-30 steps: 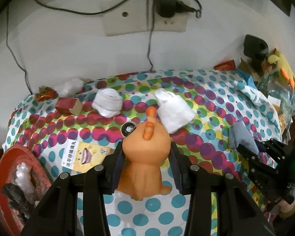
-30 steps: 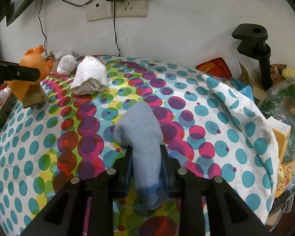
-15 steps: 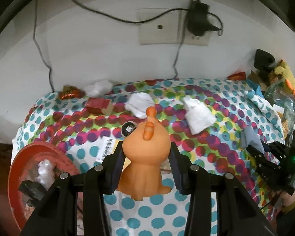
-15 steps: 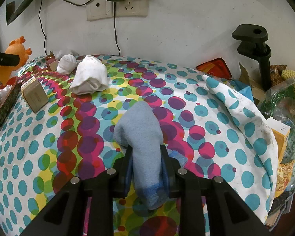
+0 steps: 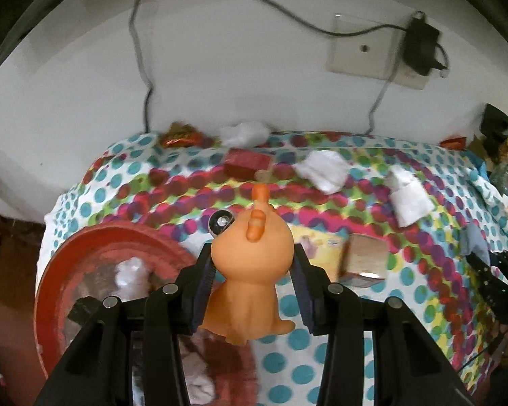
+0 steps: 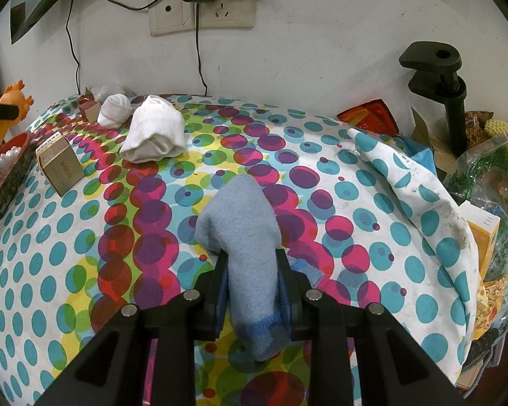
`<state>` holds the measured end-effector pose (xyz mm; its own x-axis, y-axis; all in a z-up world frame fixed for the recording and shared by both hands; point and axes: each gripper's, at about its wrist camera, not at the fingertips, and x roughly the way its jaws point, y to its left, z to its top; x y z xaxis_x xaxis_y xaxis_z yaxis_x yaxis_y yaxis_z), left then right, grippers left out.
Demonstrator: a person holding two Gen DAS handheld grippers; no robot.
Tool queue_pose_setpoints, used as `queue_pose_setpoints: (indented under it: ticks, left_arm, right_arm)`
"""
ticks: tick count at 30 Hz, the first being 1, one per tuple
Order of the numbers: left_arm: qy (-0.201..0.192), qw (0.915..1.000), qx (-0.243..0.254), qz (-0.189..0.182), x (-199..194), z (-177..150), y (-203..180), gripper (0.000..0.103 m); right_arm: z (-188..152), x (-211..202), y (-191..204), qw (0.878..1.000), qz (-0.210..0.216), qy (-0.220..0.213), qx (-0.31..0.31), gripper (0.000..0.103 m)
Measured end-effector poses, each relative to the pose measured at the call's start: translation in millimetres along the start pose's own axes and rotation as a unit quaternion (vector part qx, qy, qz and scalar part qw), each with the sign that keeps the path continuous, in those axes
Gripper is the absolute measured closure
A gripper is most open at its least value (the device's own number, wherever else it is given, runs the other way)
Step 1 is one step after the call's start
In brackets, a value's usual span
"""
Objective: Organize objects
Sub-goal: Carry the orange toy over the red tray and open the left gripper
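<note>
My left gripper [image 5: 252, 270] is shut on an orange toy animal [image 5: 250, 270], held in the air at the right rim of a red basin [image 5: 94, 237] that holds white and dark items. The same orange toy [image 6: 12, 108] shows at the far left of the right wrist view. My right gripper [image 6: 252, 282] is shut on a light blue sock [image 6: 244, 237] whose toe rests on the polka-dot tablecloth [image 6: 355, 203]. Two white rolled socks [image 6: 154, 135] [image 6: 115, 110] lie near the wall.
A small brown box [image 6: 61, 165] stands by the basin, and a red box [image 5: 247, 162] lies farther back. A black clamp stand [image 6: 440, 81] and bags of clutter [image 6: 484, 169] crowd the right edge. Cables hang from wall sockets [image 6: 203, 13].
My left gripper has carried the orange toy leftward, from above the table's middle to the red basin's edge. The right gripper and blue sock have stayed in place.
</note>
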<state>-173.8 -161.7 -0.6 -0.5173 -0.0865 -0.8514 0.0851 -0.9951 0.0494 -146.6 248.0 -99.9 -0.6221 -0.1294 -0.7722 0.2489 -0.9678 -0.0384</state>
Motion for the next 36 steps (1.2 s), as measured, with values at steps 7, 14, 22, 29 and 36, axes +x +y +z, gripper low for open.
queue_pose_setpoints:
  ticks: [7,14,22,29,36]
  left_arm:
    - [0.01,0.9993,-0.028,0.02,7,-7,45,0.062]
    - [0.015,0.9982,-0.047,0.035,9,-15,84,0.062]
    - [0.02,0.9956,-0.079,0.045,11,-26,129,0.062]
    - [0.032,0.9934,-0.095,0.055,19,-39,155,0.062]
    - [0.04,0.9916,-0.109,0.058,24,-50,173,0.062]
  right_arm:
    - [0,0,0,1.0,0.0,0.0,0.0,0.077]
    - [0,0,0,1.0,0.0,0.0,-0.001,0.077]
    - [0,-1,0,1.0,-0.005,0.001,-0.005,0.077]
    - [0,0,4,1.0,-0.012,0.001,-0.011,0.077]
    - [0,0,5,1.0,-0.016,0.002,-0.014,0.077]
